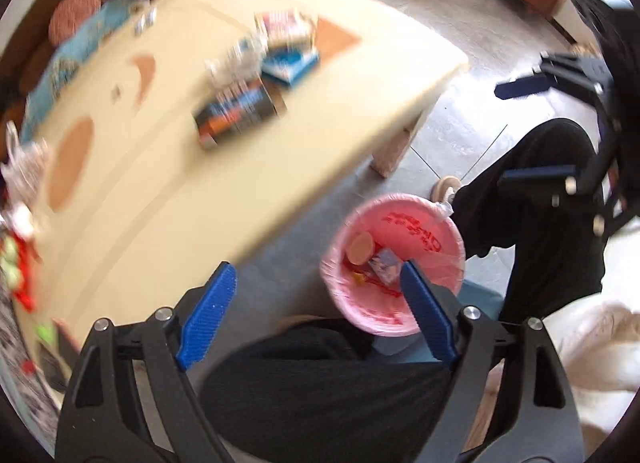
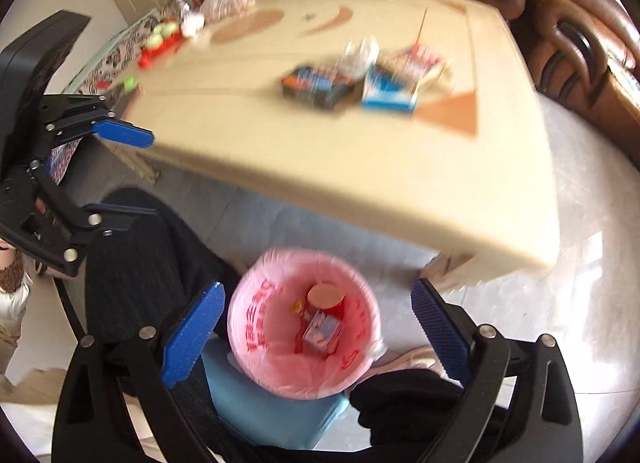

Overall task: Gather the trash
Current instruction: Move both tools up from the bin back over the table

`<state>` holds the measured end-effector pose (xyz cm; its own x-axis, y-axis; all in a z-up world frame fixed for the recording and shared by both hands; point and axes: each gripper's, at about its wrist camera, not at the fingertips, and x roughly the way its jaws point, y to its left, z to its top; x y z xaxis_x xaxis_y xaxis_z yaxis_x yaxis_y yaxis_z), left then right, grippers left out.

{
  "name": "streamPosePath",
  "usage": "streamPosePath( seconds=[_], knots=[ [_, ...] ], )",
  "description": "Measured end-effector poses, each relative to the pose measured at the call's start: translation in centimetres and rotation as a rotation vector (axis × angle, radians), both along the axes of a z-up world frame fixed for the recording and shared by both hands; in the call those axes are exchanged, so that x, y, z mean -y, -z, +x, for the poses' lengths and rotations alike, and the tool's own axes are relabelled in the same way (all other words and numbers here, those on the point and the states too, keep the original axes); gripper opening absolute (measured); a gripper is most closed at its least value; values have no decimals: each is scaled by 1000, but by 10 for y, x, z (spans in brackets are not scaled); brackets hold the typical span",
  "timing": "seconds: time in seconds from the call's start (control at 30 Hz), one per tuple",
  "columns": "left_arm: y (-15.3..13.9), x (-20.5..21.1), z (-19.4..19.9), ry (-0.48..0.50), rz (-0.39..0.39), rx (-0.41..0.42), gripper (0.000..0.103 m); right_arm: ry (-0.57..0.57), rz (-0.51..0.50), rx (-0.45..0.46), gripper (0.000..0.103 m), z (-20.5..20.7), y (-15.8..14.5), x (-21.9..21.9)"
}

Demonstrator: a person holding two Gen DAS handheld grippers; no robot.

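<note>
floor: pink-lined bin [image 2: 304,327] between wide-spread right gripper [image 2: 316,327] fingers.

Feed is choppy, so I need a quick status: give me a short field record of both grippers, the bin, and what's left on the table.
left hand-held gripper: open, empty
right hand-held gripper: open, empty, above the bin
bin: pink liner, on the floor beside the table
bin contents: small box, round lid, scraps
table: dark box, blue box, red-white pack, clear wrapper
image quality: motion blurred
</note>
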<state>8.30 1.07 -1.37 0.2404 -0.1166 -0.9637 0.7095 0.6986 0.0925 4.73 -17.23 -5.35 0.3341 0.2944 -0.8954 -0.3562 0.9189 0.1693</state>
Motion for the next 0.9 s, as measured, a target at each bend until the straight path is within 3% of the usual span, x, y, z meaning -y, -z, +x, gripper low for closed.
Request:
streamPosePath(
  seconds=[0.13,0.3,0.53,0.9],
  knots=[
    [-57,1,25,46,6,62,83,18,24,40,93,25,-60,12],
    [-99,5,48,96,23,118,84,43,41,110,93,51,-115,16],
    [-97,20,50,219,95,146,84,77,70,149,93,75,-144,17],
    [-60,42,48,430,139,133,84,185,98,89,93,112,-123,43]
  ],
)
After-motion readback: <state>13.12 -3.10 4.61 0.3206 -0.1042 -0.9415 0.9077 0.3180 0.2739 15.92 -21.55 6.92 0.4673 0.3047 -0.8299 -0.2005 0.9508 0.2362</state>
